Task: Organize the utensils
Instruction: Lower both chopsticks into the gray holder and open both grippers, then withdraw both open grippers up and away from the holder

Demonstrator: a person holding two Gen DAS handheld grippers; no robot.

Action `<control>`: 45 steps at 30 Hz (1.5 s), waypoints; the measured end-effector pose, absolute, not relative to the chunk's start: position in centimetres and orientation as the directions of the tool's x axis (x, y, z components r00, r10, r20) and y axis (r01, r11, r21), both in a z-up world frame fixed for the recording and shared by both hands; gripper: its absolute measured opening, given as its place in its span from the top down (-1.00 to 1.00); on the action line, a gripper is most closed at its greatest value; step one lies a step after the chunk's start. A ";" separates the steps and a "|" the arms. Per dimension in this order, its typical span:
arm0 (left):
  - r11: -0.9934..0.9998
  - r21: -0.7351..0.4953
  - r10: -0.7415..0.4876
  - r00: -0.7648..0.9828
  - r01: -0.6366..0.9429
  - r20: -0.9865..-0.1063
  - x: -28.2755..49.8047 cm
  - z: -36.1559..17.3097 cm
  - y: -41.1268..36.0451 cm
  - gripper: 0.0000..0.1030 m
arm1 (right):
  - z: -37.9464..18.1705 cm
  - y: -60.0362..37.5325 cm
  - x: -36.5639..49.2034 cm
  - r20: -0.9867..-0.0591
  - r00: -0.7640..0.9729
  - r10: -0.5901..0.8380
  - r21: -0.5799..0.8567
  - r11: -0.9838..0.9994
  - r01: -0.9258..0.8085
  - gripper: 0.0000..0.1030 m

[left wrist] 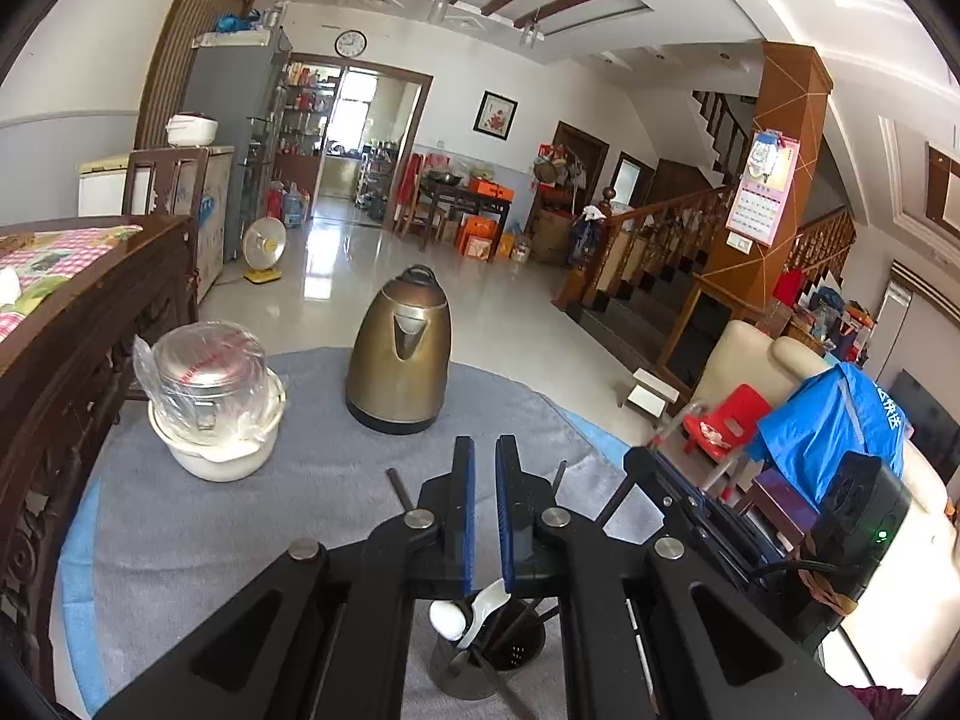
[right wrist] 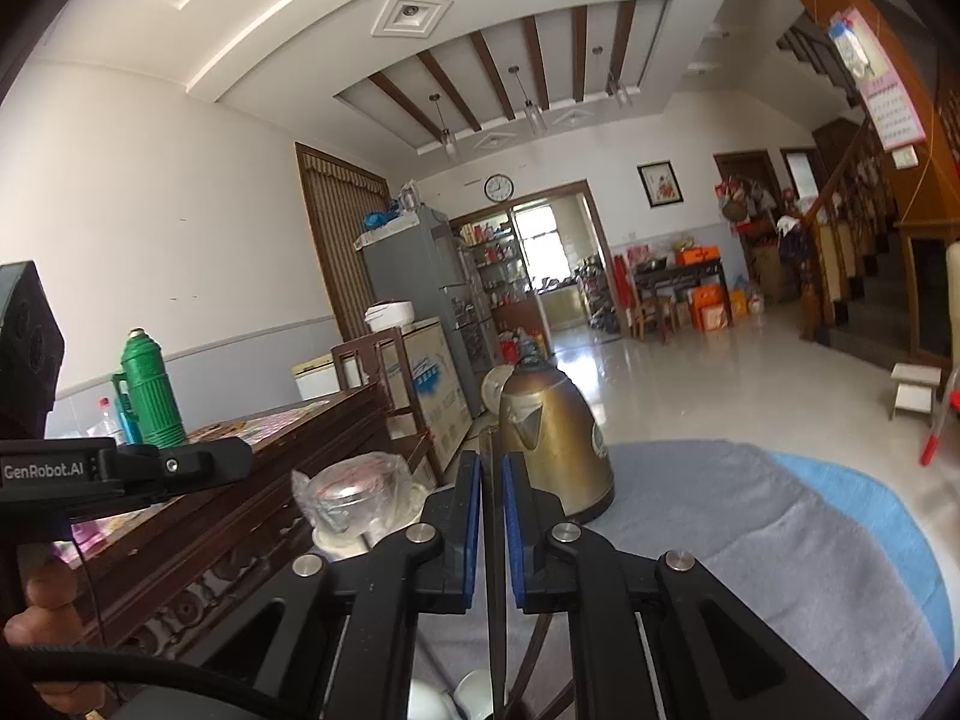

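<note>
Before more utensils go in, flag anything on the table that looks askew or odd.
Nothing is spilled or broken. The utensil holder looks untidy: a white spoon and dark chopsticks lean in different directions. The kettle stands upright.

A dark grey utensil holder (left wrist: 480, 669) stands upright on the grey cloth, its perforated inner wall showing. Two white ceramic spoons (left wrist: 465, 615) lean inside it, one bowl-up, its rounded back glossy, the other's handle rising to the right. Dark chopsticks (left wrist: 521, 618) slant beside them in the same cup. One thin dark stick (right wrist: 495, 570) stands near-vertical, rising above the spoons.
</note>
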State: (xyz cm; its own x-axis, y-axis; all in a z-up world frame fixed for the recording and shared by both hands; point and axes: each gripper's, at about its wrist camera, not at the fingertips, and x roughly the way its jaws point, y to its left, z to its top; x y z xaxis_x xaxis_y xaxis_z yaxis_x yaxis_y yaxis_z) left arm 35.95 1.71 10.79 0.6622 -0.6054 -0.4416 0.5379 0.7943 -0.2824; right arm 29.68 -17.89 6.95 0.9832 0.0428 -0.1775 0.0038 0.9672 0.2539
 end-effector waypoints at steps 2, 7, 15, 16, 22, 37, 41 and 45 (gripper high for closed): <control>0.799 -0.286 -0.600 0.676 0.528 -0.428 35.2 11.4 2.6 0.87 | 7.0 -18.1 29.2 -0.193 0.979 0.068 0.269 0.963 -0.014 0.75; 0.832 -0.283 -0.555 0.724 0.477 -0.409 32.8 12.6 5.3 0.59 | 7.6 -19.1 27.6 -0.201 0.976 0.086 0.313 0.950 -0.019 0.52; 0.958 -0.150 -0.286 0.857 0.244 -0.430 25.7 12.5 6.8 -0.83 | 9.6 -20.2 22.2 -0.134 0.988 0.077 0.354 0.935 -0.025 0.31; 0.969 -0.118 -0.246 0.864 0.215 -0.440 24.8 12.3 6.3 -0.83 | 9.8 -20.1 21.3 -0.138 0.987 0.079 0.351 0.936 -0.026 0.07; 0.991 0.080 -0.064 0.897 0.110 -0.438 20.1 11.1 2.6 -0.90 | 10.5 -18.9 17.3 -0.158 0.986 0.052 0.254 0.967 -0.010 -0.28; 0.972 0.227 0.121 0.952 -0.057 -0.281 10.5 13.0 1.0 -0.97 | 11.5 -18.8 8.1 -0.255 0.967 0.018 0.164 0.986 0.025 -0.28; 0.970 0.228 0.139 0.956 -0.080 -0.257 8.9 13.4 1.4 -0.98 | 11.4 -18.8 6.1 -0.288 0.957 0.029 0.188 0.982 0.027 -0.28; 0.969 0.227 0.149 0.956 -0.092 -0.252 7.8 13.4 1.9 -0.98 | 11.1 -18.2 4.7 -0.319 0.947 0.027 0.188 0.982 0.036 -0.28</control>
